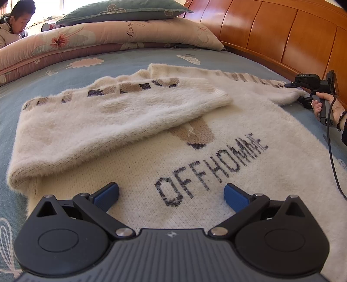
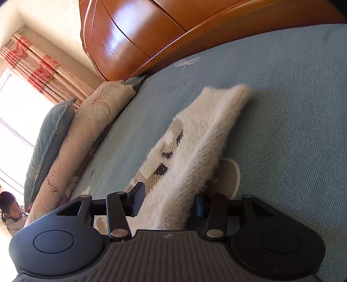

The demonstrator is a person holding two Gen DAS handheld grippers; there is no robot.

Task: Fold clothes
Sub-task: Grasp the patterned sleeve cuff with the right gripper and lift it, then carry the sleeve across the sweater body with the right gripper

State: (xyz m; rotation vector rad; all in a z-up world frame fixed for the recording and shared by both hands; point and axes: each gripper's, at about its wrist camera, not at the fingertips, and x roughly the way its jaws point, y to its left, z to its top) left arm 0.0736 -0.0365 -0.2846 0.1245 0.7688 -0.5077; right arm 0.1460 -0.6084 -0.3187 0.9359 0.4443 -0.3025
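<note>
you're working on a blue bedsheet with flower prints; a floral quilt and a grey-green pillow are stacked by the wooden headboard, curtains at the window, a person beyond.

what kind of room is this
Most likely a home bedroom. A cream sweater is spread on a bed with a blue flowered sheet, pillows and a folded quilt are stacked along one side, and a polished wooden headboard stands behind it.

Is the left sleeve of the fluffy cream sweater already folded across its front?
Yes, one sleeve lies folded across the fluffy cream sweater, above its lettering.
</note>
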